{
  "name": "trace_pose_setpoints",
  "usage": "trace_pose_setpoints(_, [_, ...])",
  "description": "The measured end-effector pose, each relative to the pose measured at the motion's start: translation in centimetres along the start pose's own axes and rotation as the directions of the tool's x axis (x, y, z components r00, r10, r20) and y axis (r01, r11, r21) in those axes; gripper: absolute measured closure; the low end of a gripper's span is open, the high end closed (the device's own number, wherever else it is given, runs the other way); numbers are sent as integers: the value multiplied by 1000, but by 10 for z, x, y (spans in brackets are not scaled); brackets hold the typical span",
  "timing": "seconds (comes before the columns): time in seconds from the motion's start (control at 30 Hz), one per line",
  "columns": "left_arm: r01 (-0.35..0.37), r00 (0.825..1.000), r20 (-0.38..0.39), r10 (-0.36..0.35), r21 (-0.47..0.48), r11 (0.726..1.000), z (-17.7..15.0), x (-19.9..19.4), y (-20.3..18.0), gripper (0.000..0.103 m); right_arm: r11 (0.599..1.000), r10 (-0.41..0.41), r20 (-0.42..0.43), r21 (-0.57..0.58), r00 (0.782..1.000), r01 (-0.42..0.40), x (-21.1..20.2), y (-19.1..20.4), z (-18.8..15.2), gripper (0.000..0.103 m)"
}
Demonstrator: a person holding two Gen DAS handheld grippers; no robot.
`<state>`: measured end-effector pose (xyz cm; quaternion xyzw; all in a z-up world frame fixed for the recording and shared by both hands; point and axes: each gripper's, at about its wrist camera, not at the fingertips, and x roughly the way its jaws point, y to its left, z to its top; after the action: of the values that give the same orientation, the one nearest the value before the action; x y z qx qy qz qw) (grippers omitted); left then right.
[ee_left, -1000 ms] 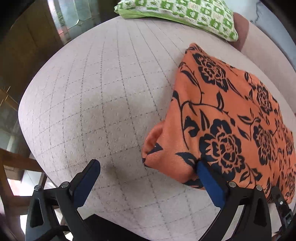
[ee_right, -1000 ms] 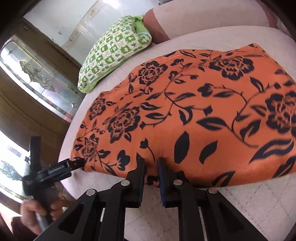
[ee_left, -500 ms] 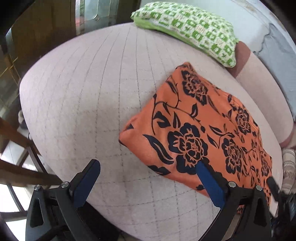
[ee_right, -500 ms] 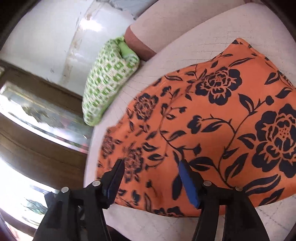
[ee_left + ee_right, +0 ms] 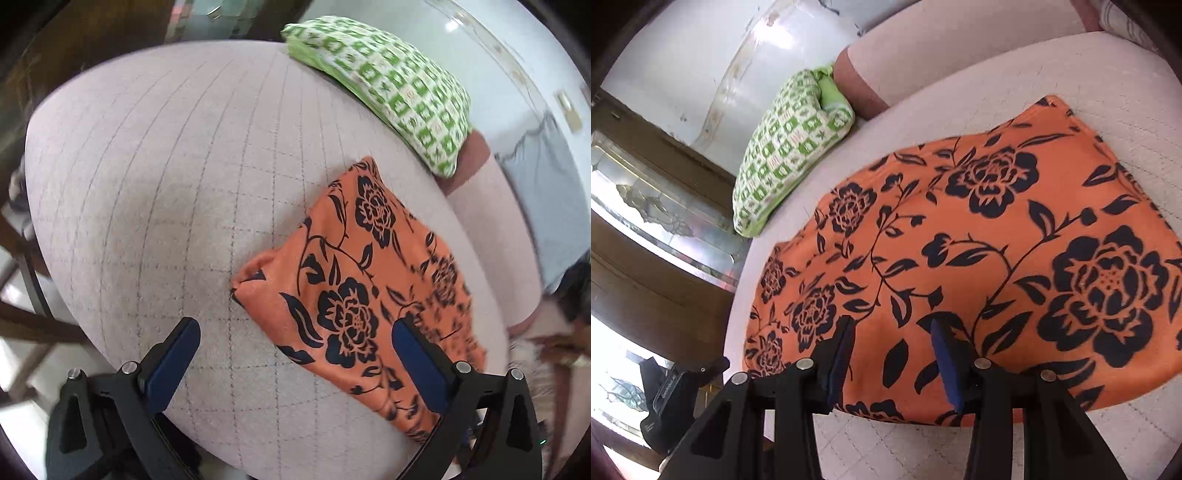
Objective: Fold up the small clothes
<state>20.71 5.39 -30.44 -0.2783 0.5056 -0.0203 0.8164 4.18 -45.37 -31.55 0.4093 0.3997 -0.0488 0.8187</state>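
Folded orange cloth (image 5: 979, 240) lies beneath open right tool (image 5: 892, 334).

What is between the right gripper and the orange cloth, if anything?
Nothing visible. The right gripper is open directly over the near part of the orange cloth, which lies flat on the cushion. The green pillow lies off to the far side.

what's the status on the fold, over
Left tongs open, holding nothing. Right tongs open above orange floral cloth, which lies folded flat on the cushion. Green pillow apart, nothing in the way.
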Motion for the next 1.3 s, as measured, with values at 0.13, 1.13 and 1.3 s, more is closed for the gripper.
trace_pose_setpoints(0.13, [20,999,-50,-22,-57,998,-1,14,3,0,999,9,-1,-31,1000,-9,0,9,-1,56])
trace_pose_setpoints(1.13, [-30,988,153,-17,298,954,-3,-3,-79,80,998,-4,108,65,994,-3,-7,-13,12,57])
trace_pose_setpoints(1.3, [3,977,188,-104,474,880,-29,-33,-149,81,986,-15,158,166,987,-12,-28,-45,18,57])
